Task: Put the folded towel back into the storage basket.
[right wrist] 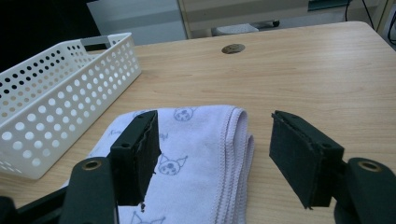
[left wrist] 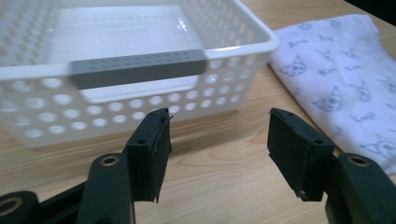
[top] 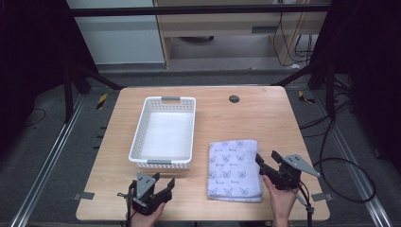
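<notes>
A folded pale lilac cloth (top: 234, 169) printed with small cat faces lies flat on the wooden table, right of a white perforated basket (top: 138, 137). My right gripper (top: 268, 159) hovers at the cloth's right edge, jaws open with nothing between them; in the right gripper view the cloth (right wrist: 196, 158) lies just below and ahead of the jaws (right wrist: 215, 158). My left gripper (top: 162, 183) stands open near the table's front edge, just in front of the basket's near wall (left wrist: 116, 93), holding nothing. The cloth's corner (left wrist: 336, 79) shows at the right of the left gripper view.
The basket is empty, with grey handles at both ends (top: 170, 99). A round cable hole (top: 234, 99) sits at the table's far side. The table's right edge (top: 302, 142) is close to my right hand; cables lie on the floor beyond.
</notes>
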A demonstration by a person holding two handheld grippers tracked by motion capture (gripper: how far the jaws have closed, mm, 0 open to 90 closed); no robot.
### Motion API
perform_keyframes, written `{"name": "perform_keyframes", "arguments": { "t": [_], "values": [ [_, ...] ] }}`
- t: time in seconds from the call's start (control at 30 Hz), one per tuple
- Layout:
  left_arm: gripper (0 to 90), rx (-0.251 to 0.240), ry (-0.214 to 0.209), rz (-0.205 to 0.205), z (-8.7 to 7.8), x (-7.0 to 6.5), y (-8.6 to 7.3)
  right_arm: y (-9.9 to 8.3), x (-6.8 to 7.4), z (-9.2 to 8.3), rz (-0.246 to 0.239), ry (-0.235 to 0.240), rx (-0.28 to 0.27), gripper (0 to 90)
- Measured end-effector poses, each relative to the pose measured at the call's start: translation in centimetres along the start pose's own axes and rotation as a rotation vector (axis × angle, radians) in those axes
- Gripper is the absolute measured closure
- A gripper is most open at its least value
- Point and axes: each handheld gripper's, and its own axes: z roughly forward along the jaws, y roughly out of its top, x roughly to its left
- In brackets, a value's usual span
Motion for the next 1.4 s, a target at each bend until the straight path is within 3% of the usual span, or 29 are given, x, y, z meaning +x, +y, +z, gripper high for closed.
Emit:
{"name": "perform_keyframes", "arguments": {
  "t": [0.27, 0.47, 0.63, 0.77, 1.03, 1.3, 1.4],
  "values": [
    [41.1, 0.02, -0.055, 0.02, 1.1, -1.7, 0.2, 0.9, 0.6, 0.7, -0.064, 0.0, 0.003, 33.0],
    [41.6, 0.038, -0.085, 0.062, 2.1, -3.3, 0.4, 1.5, 0.9, 0.9, -0.082, 0.013, -0.001, 32.3],
    [42.2, 0.054, -0.107, 0.108, 3.0, -4.7, 0.8, 1.8, 0.9, 1.8, -0.099, 0.026, 0.039, 31.6],
    [42.6, 0.065, -0.129, 0.122, 3.6, -5.7, 1.0, 2.2, 0.9, 2.5, -0.125, 0.024, 0.068, 32.7],
    [44.0, 0.085, -0.165, 0.133, 4.8, -7.1, 1.2, 2.5, 0.9, 3.9, -0.14, 0.016, 0.112, 35.8],
    [45.7, 0.118, -0.166, 0.144, 6.2, -8.0, 1.2, 2.1, 0.2, 5.2, -0.126, 0.003, 0.15, 37.5],
    [45.8, 0.136, -0.166, 0.15, 6.9, -8.4, 1.0, 1.8, -0.2, 6.0, -0.122, 0.007, 0.187, 37.4]
  ]
}}
